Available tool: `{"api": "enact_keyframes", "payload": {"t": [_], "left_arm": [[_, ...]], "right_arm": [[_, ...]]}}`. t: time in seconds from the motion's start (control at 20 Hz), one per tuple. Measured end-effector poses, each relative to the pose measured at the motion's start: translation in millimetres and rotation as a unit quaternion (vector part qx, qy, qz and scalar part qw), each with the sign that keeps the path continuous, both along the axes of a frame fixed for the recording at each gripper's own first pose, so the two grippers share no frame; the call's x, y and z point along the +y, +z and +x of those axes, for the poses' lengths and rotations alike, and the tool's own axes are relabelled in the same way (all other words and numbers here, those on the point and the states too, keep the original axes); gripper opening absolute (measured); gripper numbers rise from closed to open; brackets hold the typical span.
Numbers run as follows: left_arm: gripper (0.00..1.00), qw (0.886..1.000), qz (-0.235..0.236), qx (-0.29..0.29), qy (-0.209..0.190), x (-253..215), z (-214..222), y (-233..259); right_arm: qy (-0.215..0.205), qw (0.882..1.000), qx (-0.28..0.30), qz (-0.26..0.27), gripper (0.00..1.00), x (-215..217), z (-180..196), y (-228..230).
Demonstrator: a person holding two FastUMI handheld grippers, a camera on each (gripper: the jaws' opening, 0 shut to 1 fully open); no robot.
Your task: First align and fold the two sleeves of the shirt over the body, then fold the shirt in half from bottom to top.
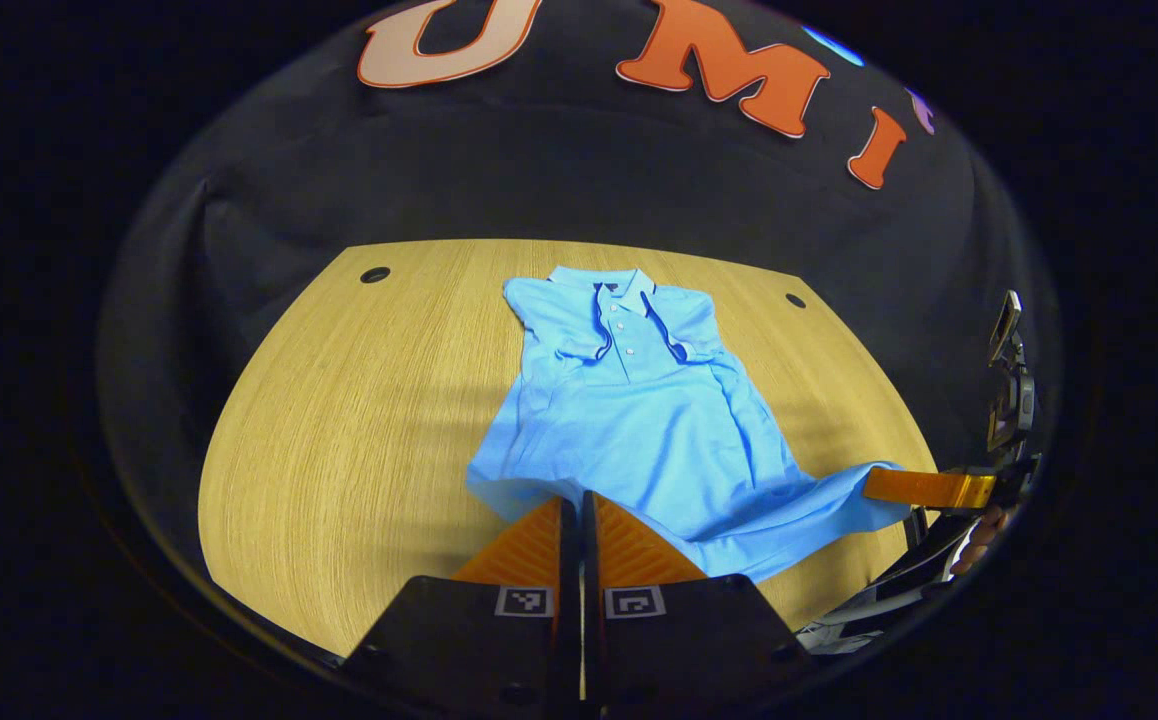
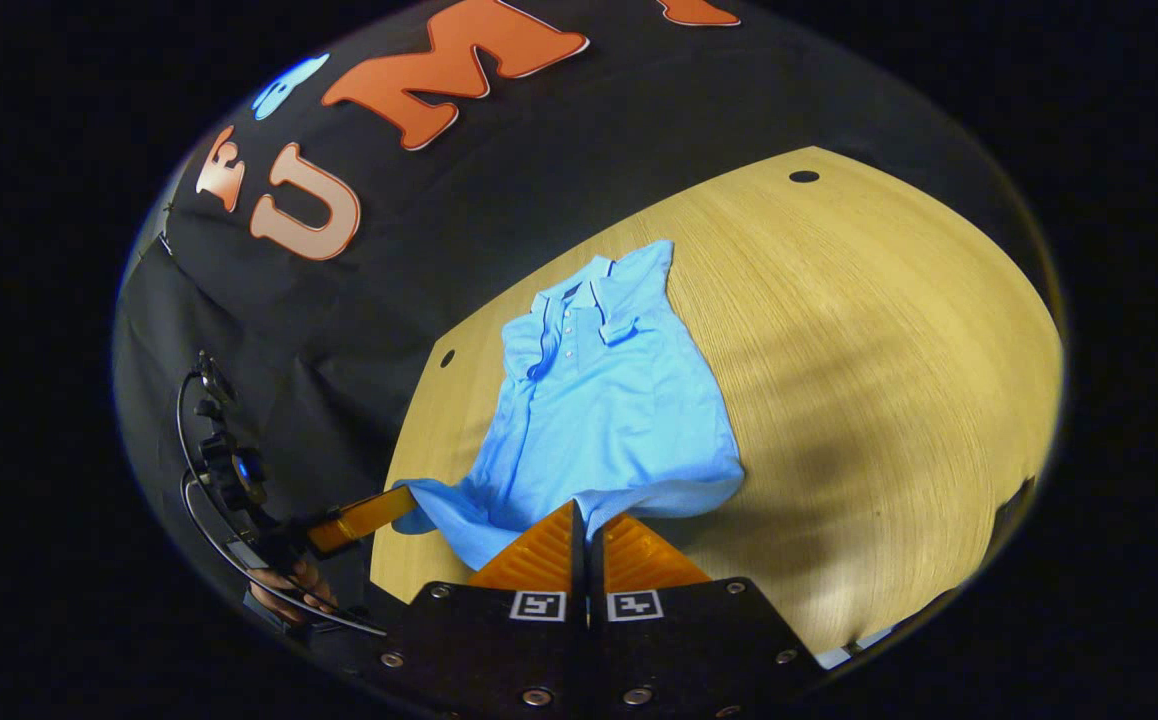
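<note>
The light blue shirt [image 1: 639,420] is lying collar-away near the middle of the wooden tabletop [image 1: 359,400], both sleeves already folded over its body. The left gripper [image 1: 579,510] is pinching the hem's near left corner, fingers closed together on the fabric. The right gripper [image 2: 581,520] is likewise clamping the opposite hem corner, apparently lifting it slightly. Bare wood is lying open on both sides.
</note>
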State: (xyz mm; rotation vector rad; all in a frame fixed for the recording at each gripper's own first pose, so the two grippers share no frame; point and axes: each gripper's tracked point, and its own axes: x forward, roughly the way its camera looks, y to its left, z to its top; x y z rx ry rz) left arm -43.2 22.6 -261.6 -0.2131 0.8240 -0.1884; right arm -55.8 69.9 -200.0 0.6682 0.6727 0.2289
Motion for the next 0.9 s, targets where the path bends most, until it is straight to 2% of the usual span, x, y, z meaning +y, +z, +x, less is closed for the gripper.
{"api": "enact_keyframes", "payload": {"t": [0.15,0.25,0.45,0.65,0.8,0.9], "left_arm": [[0.05,1.000,-0.002,-0.017,0.004,4,34,12],[0.05,1.000,-0.004,-0.025,0.006,7,62,17],[0.05,0.998,0.027,-0.058,-0.001,25,114,24],[0.05,0.997,0.048,-0.068,-0.011,34,163,11],[0.05,0.996,0.049,-0.073,-0.026,43,207,-5],[0.05,0.996,0.046,-0.071,-0.020,54,241,-18]], "right_arm": [[-0.001,1.000,-0.010,-0.004,0.01,-8,31,16],[-0.008,1.000,-0.013,0.015,0.01,-12,53,32],[-0.019,1.000,-0.020,0.000,0.01,-29,97,46],[-0.029,0.999,-0.020,-0.012,0.01,-44,154,54],[-0.044,0.999,-0.021,-0.020,0.01,-51,203,52],[-0.049,0.998,-0.021,-0.022,0.01,-53,237,49]]}}
